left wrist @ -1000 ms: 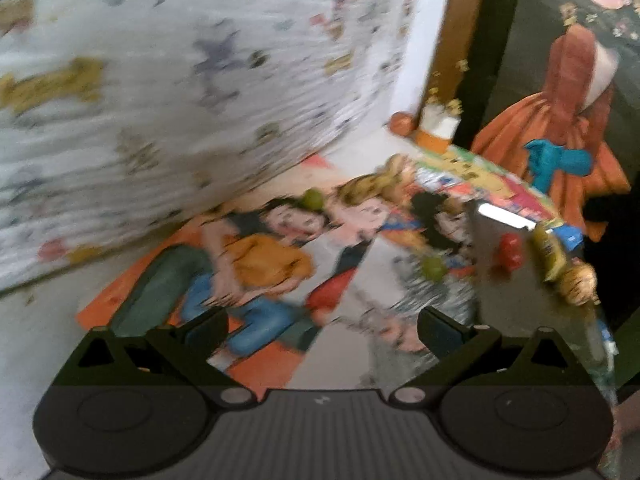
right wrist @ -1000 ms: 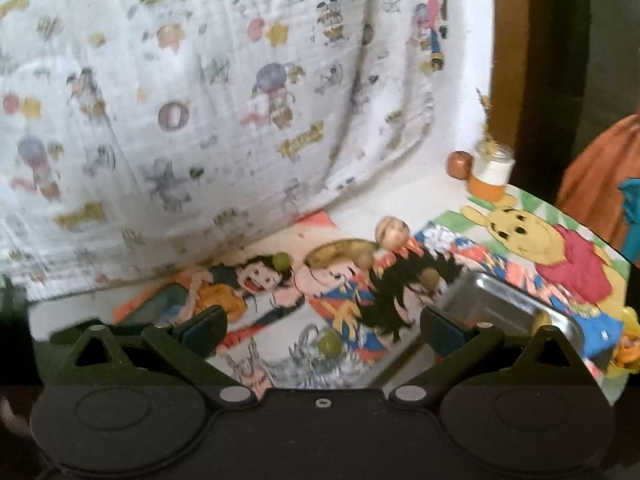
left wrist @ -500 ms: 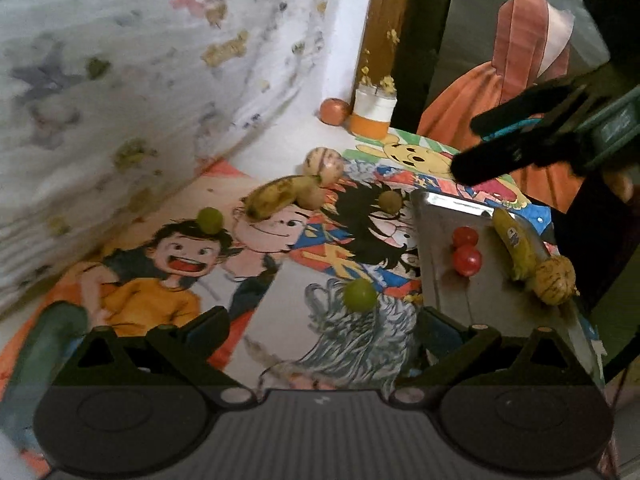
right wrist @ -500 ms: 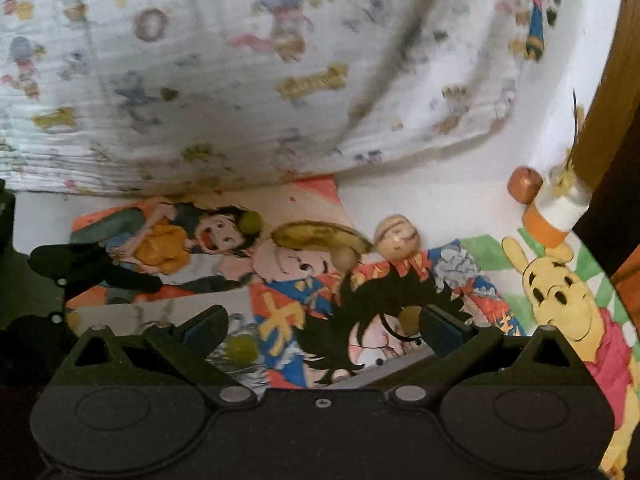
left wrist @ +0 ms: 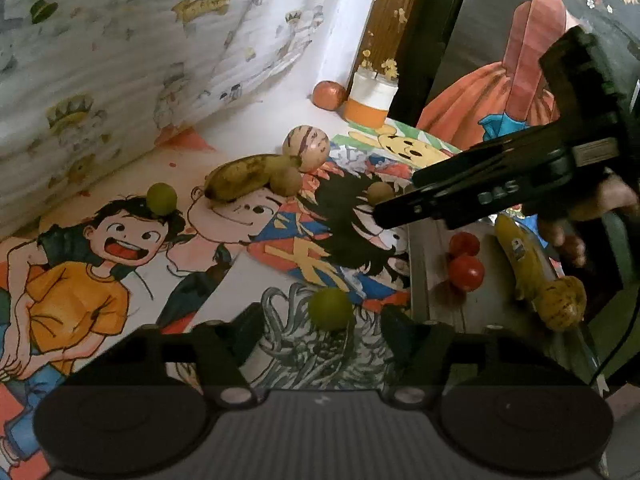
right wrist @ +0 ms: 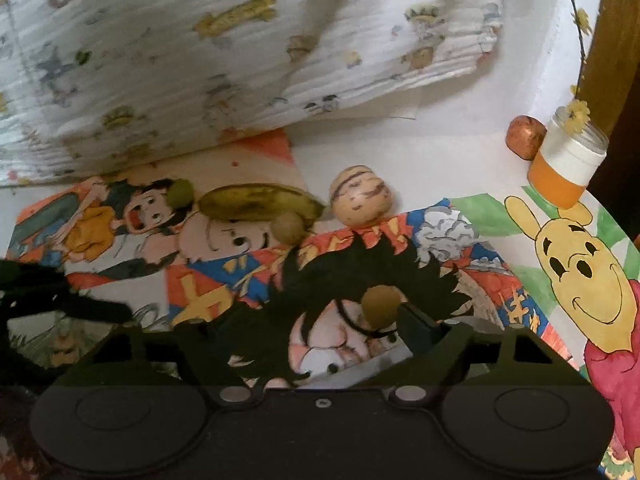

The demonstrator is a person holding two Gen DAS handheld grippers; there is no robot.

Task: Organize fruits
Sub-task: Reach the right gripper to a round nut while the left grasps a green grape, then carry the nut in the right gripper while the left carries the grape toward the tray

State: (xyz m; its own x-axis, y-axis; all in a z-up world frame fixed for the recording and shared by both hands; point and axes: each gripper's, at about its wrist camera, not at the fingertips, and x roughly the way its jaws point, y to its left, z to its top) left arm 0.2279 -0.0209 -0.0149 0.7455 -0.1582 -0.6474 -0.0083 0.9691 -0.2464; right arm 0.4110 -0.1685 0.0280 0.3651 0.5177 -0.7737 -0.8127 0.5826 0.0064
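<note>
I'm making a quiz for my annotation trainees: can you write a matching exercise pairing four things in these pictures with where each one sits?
Things:
1. two red tomatoes
2. round green fruit
3. orange-and-white jar
4. small tan round fruit

Places:
A. between the left claw's fingers
B. in the metal tray
C. beside a reddish fruit near the wall
D. close to the right claw's right finger

Pairs: 1-B, 2-A, 3-C, 4-D

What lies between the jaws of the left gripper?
In the left wrist view, a round green fruit lies on the cartoon mat between the open jaws of the left gripper, untouched by either one.
</note>
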